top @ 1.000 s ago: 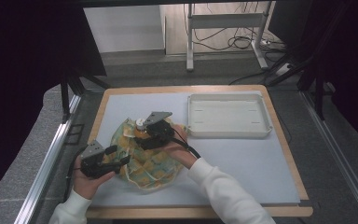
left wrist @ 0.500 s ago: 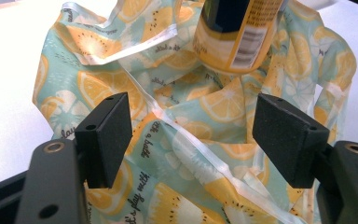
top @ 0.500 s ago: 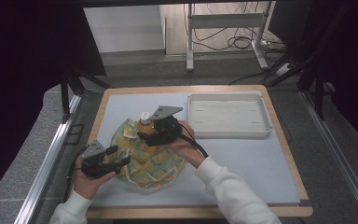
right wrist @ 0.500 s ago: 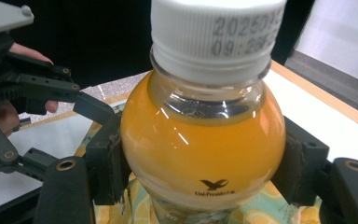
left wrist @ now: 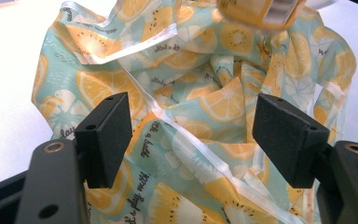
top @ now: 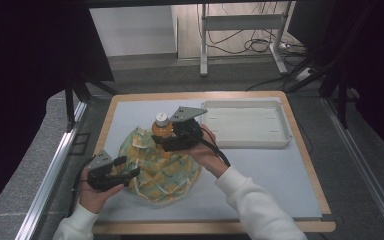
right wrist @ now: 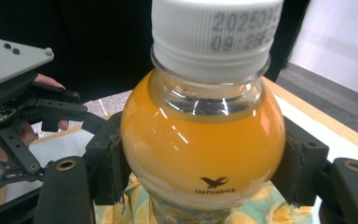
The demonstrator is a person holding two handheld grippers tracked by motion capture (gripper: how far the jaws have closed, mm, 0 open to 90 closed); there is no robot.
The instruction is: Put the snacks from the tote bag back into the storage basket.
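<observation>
An orange juice bottle [top: 161, 128] with a white cap hangs upright above the far edge of a lemon-print bag [top: 166, 171], which lies crumpled on the white mat. My right gripper [top: 162, 142] is shut on the bottle; in the right gripper view both pads press the sides of the bottle [right wrist: 200, 149]. My left gripper [top: 130, 173] rests at the bag's near left edge. Its jaws [left wrist: 193, 135] stand wide apart over the bag [left wrist: 214, 102], with loose fabric and a white handle strip between them. The bottle's base [left wrist: 261, 11] shows at the top of that view.
A white tray [top: 247, 143] lies on the mat to the right of the bottle, near the far edge. The wooden table rim [top: 310, 165] frames the mat. My left gripper [right wrist: 9, 107] and its hand appear at the left in the right gripper view.
My right gripper has lifted the bottle up and out of the bag, a little farther away. The left gripper has stayed at the bag's edge.
</observation>
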